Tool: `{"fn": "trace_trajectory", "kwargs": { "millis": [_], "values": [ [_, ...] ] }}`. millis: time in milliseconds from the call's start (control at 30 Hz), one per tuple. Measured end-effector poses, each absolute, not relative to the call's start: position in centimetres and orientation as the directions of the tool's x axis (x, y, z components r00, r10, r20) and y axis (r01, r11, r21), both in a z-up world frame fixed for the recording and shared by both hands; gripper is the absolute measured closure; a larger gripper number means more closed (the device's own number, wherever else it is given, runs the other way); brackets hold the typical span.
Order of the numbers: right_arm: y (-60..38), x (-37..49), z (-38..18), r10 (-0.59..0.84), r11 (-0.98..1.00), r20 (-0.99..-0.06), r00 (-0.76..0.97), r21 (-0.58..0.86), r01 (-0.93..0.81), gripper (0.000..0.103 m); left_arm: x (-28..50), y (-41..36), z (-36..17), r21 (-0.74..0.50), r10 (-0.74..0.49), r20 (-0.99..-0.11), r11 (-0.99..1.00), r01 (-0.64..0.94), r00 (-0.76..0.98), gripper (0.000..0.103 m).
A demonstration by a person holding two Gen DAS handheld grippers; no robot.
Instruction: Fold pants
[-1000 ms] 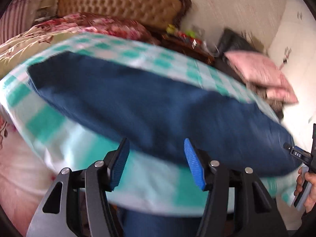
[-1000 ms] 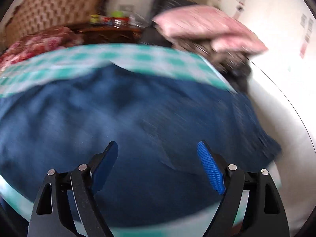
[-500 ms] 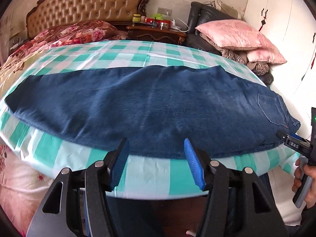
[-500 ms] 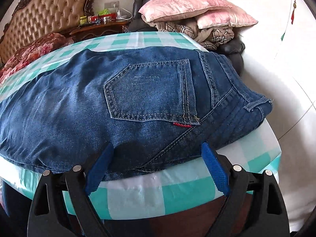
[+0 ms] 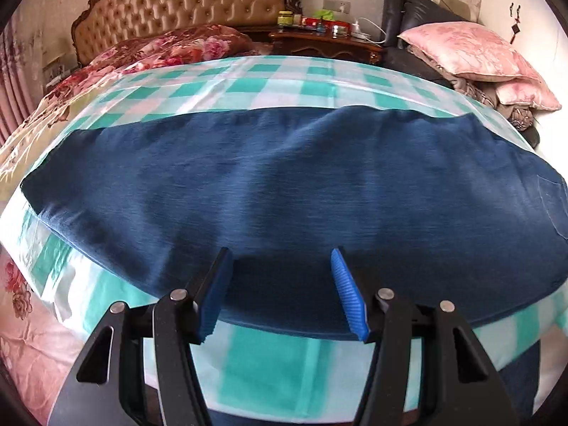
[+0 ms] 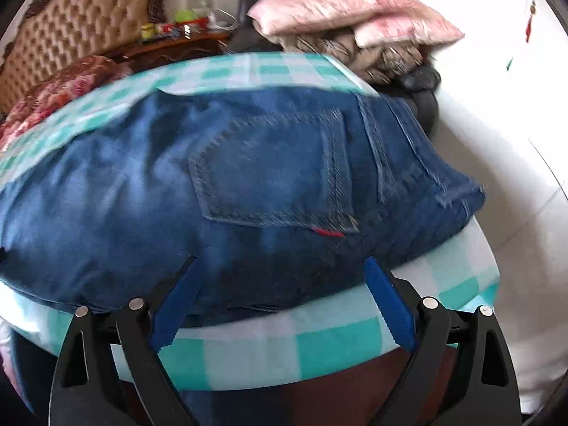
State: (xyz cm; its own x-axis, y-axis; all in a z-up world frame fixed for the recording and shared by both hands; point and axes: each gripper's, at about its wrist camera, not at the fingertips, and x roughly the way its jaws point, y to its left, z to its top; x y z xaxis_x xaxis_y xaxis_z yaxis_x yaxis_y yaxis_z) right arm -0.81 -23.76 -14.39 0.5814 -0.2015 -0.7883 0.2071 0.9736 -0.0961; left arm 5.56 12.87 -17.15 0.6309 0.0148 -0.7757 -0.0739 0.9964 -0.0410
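the dark blue denim pants (image 5: 284,191) lie flat, already doubled leg on leg, along the desk under its teal-and-white checked cloth (image 5: 269,81), waistband to your right. your left claw (image 5: 280,291) hangs half spread over the near edge at mid-leg, holding nothing. your right claw (image 6: 280,284) has just been opening and stands wide below the back pocket (image 6: 273,170), also holding nothing. denim is heavy, floppy and grippy, so pinch both layers at the thick waistband and cuff hems.

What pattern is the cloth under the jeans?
Teal-and-white checks on the cloth, clearest in the left wrist view.
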Motion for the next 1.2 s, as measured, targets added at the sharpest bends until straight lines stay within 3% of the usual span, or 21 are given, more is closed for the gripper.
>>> {"fn": "trace_trajectory", "kwargs": {
  "millis": [300, 333, 500, 633, 700, 767, 867, 933, 1000, 1200],
  "values": [
    [-8.7, 5.7, -10.8, 0.024, 0.979, -0.775, 0.631, -0.108, -0.17, 0.017, 5.8, 18.6, -17.6, -0.056, 0.026, -0.74, 0.993, -0.1, 0.673, 0.046],
    [-5.7, 7.6, -10.9, 0.052, 0.971, -0.782, 0.621, -0.106, -0.214, 0.027, 6.1, 19.4, -17.7, -0.049, 0.04, -0.735, 0.993, -0.112, 0.677, 0.047],
    [5.7, 13.8, -12.8, 0.207, 0.92, -0.817, 0.539, -0.025, -0.39, 0.046, 6.7, 24.7, -17.9, -0.048, 0.098, -0.723, 0.98, -0.191, 0.684, 0.048],
    [12.0, 16.5, -15.4, 0.226, 0.885, -0.822, 0.523, -0.051, -0.462, 0.046, 6.8, 30.1, -18.2, -0.021, 0.174, -0.719, 0.963, -0.27, 0.673, 0.048],
    [13.6, 17.2, -17.0, 0.205, 0.88, -0.833, 0.514, -0.073, -0.47, 0.046, 6.6, 34.0, -17.9, 0.002, 0.235, -0.708, 0.944, -0.33, 0.666, 0.057],
    [13.5, 18.1, -18.3, 0.191, 0.887, -0.834, 0.518, -0.08, -0.455, 0.045, 5.8, 36.9, -17.1, -0.012, 0.284, -0.695, 0.914, -0.405, 0.661, 0.059],
    [12.9, 18.1, -18.6, 0.182, 0.898, -0.815, 0.549, -0.089, -0.43, 0.03, 3.1, 41.8, -15.9, -0.098, 0.343, -0.657, 0.844, -0.527, 0.672, 0.06],
    [12.3, 18.4, -18.8, 0.182, 0.912, -0.818, 0.546, -0.067, -0.404, 0.022, 2.0, 43.9, -16.2, -0.201, 0.28, -0.653, 0.832, -0.518, 0.704, 0.061],
    [12.1, 18.6, -18.9, 0.179, 0.917, -0.821, 0.541, -0.06, -0.395, 0.02, 1.9, 44.4, -16.7, -0.223, 0.244, -0.654, 0.842, -0.492, 0.716, 0.061],
    [13.4, 17.5, -17.8, 0.183, 0.915, -0.799, 0.572, -0.074, -0.396, 0.026, 3.6, 44.9, -17.8, -0.205, 0.198, -0.669, 0.877, -0.434, 0.716, 0.061]
  ]
}}
